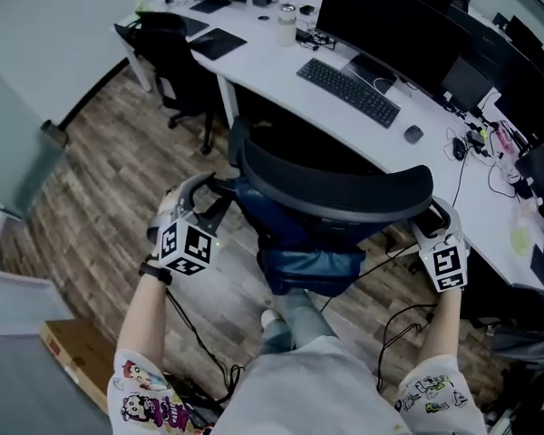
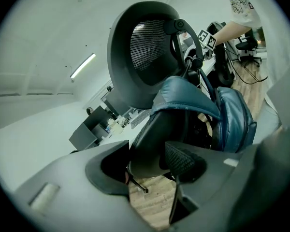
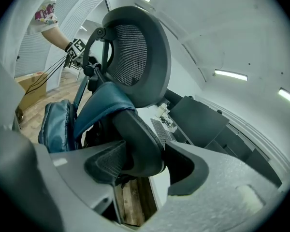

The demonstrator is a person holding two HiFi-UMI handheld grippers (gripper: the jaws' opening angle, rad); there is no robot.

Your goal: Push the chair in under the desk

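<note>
Chair (image 1: 335, 193) near desk (image 1: 272, 66) edge, left tongs (image 2: 152, 162), right tongs (image 3: 145, 164) clamping its armrests (image 2: 150, 139)

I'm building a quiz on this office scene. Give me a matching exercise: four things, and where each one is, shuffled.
1 keyboard
2 blue bag
3 cardboard box
4 left hand-held gripper

A on the floor
B clamped on the chair's armrest
C on the white desk
D hanging on the chair back

Pairs: 1-C, 2-D, 3-A, 4-B
</note>
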